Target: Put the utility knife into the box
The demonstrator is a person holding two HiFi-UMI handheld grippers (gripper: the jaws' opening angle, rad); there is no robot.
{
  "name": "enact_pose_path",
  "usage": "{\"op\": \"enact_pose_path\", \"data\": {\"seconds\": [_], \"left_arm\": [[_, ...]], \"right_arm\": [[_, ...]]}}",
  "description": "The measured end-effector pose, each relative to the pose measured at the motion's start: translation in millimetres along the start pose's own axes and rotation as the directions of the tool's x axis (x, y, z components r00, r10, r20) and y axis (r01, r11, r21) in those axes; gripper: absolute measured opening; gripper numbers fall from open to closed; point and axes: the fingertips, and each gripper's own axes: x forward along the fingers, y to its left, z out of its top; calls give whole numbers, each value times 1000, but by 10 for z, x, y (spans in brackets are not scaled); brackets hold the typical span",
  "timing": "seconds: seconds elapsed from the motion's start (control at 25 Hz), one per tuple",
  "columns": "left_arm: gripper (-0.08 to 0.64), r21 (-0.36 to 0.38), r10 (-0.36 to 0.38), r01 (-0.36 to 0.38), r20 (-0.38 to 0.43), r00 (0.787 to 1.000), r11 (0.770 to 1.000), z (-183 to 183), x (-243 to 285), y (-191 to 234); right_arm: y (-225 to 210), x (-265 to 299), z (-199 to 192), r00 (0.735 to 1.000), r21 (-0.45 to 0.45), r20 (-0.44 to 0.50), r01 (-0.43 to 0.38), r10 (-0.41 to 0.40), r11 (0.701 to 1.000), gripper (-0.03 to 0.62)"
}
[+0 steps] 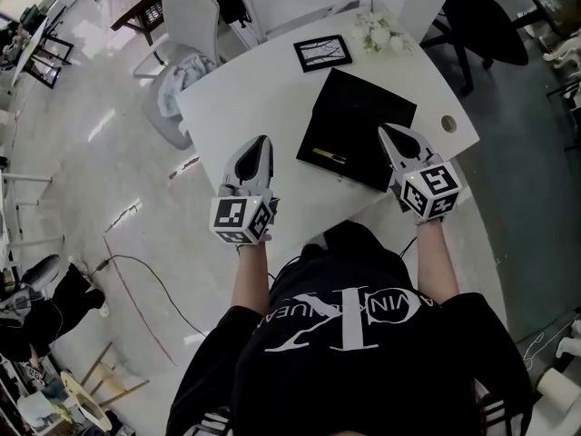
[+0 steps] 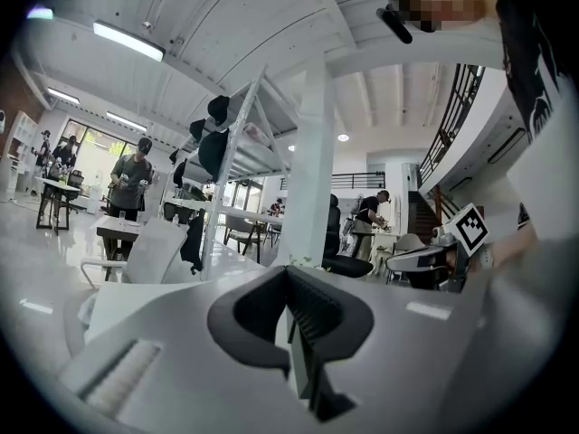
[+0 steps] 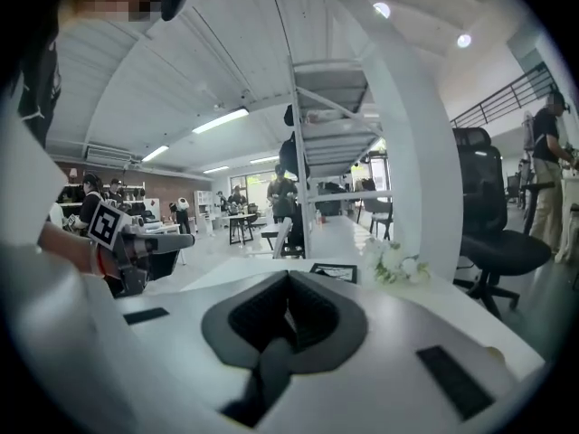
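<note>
Yellowish and slim, the knife (image 1: 328,157) lies flat on the black box (image 1: 356,116), close to the box's near edge and towards its left corner. We cannot tell whether it sits in a recess or only on top. The box lies flat on the white table (image 1: 245,98), turned at an angle to the table's edge.

Our right gripper (image 1: 387,131) points forward with its tip over the box's right side, right of the knife and apart from it. In its own view its jaws are pressed together with nothing between them (image 3: 289,277). Our left gripper (image 1: 264,140) hangs over bare table just left of the box, also apart from the knife. Its jaws are likewise closed on nothing (image 2: 289,271).

Beyond the box, a black-rimmed frame (image 1: 322,53) lies on the table, and white flowers (image 1: 382,34) stand at the far edge to its right. A round hole (image 1: 448,123) shows in the table's right corner. A white chair (image 1: 188,21) stands past the table on the left.
</note>
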Motion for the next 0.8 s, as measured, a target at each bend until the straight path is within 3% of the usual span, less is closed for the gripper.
{"op": "enact_pose_path", "data": {"seconds": [0.4,0.8], "left_arm": [[11,27,8,-9,38,999,1000,181,3,-13],[11,32,33,-35,61,998,999,263,-37,43]], "right_arm": [[-77,-118,266,994,-18,96,53,-51,998,15],[-115,-149,365,989,-22,133,63,-60,998,15]]}}
